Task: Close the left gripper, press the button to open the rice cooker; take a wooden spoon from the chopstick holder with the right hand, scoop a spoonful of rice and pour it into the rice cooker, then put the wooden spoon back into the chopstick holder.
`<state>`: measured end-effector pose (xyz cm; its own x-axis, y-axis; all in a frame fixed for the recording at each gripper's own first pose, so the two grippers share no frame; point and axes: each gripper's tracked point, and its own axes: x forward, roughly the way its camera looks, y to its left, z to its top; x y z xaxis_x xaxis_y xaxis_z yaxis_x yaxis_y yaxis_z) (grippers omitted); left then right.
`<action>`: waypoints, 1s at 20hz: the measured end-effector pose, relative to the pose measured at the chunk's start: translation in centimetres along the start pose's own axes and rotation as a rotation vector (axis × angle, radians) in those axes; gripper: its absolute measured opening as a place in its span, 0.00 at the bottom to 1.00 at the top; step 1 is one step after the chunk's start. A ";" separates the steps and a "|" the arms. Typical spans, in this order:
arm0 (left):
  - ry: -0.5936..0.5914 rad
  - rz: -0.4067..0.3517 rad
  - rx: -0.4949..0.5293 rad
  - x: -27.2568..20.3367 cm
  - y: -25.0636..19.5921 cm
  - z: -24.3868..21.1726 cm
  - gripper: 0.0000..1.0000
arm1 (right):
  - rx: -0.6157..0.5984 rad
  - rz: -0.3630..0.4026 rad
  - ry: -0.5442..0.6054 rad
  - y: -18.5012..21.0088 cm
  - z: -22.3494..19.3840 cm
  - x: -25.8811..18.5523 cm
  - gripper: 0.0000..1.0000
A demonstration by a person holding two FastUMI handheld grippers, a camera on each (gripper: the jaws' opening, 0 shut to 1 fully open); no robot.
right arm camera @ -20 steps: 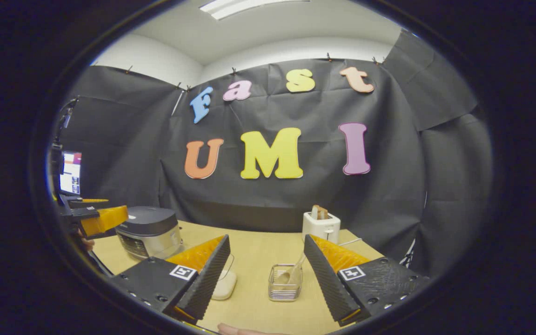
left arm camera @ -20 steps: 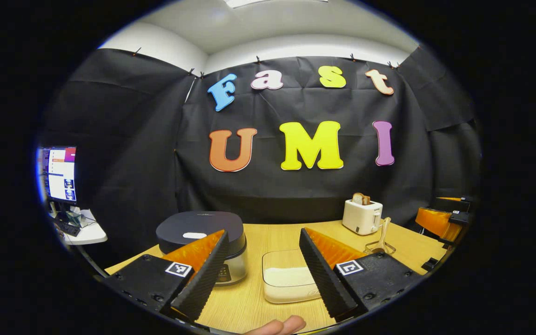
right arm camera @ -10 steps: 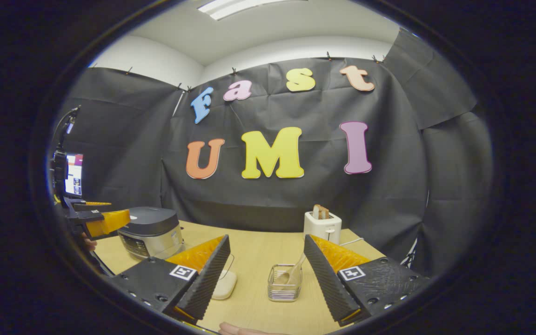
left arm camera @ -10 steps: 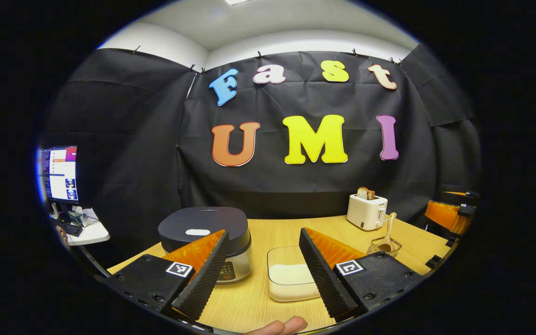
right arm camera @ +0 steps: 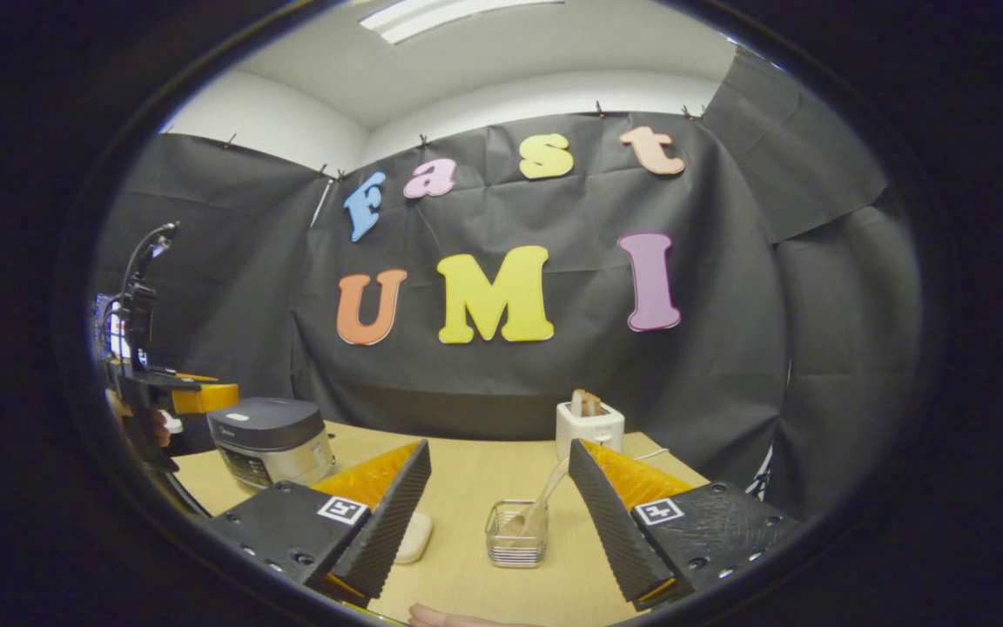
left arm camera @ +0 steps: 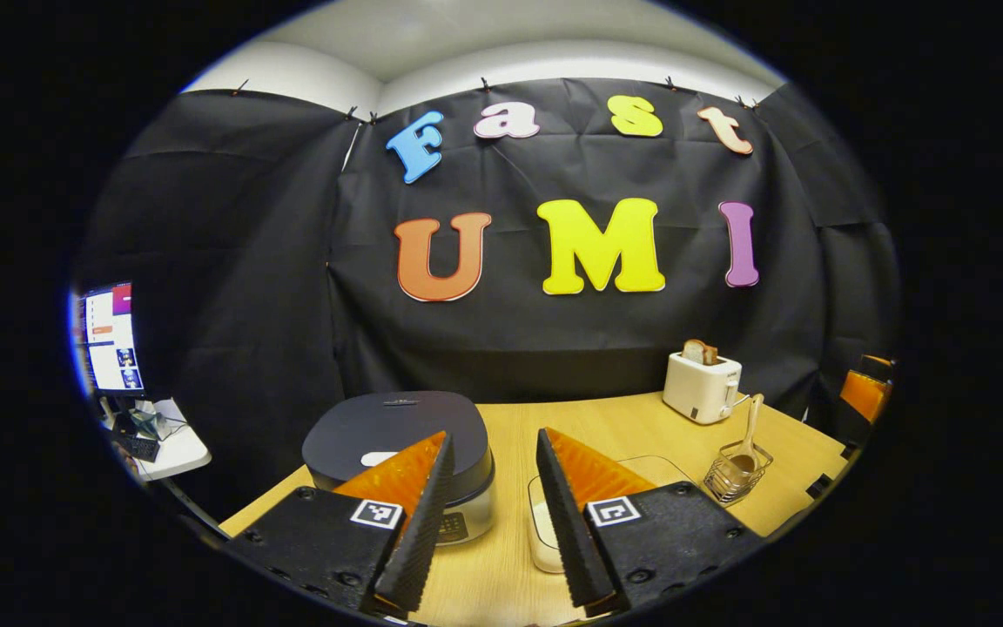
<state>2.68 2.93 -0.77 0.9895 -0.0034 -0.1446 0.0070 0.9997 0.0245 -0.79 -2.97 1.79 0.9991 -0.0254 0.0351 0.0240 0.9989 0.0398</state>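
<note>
Left gripper view: the left gripper [left arm camera: 488, 514] is seen with its fingers part-way apart, nothing between them; the rice cooker [left arm camera: 401, 461], lid down, sits just beyond the left finger.
Right gripper view: the right gripper [right arm camera: 497, 514] is held wide apart and empty; the wire holder [right arm camera: 516, 533] with the wooden spoon [right arm camera: 541, 509] stands between its fingers, farther off.
Rice: kept in a clear tub [left arm camera: 545, 527] near the cooker's right.
Risk: if the fingers are not fully shut, the lid button may be straddled and missed; the cooker may be pushed along.
Surface: a pale wooden table [right arm camera: 467, 475], with a toaster [right arm camera: 589, 427] at the far edge.
Room: black cloth walls; a monitor [left arm camera: 110, 340] at far left.
</note>
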 end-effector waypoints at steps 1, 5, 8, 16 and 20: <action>0.028 -0.001 0.004 0.5 0.4 -0.2 0.54 | 0.004 -0.003 -0.007 -0.2 0.3 -0.2 0.95; 0.113 0.043 -0.016 2.3 3.0 -0.9 0.27 | 0.011 -0.009 -0.001 -0.6 0.1 0.0 0.95; 0.214 0.083 -0.069 3.6 5.0 -2.5 0.12 | 0.020 -0.012 0.000 -0.9 0.3 0.0 0.95; 0.358 0.149 -0.106 5.3 9.1 -6.2 0.03 | 0.032 -0.022 -0.013 -1.4 0.7 -0.3 0.95; 0.363 0.144 -0.044 5.6 9.4 -6.3 0.03 | 0.029 -0.027 -0.022 -1.5 1.0 -0.4 0.95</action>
<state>7.34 12.45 -7.58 0.8645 0.1379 -0.4833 -0.1419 0.9895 0.0285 -1.28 -4.47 2.72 0.9971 -0.0530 0.0553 0.0491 0.9963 0.0704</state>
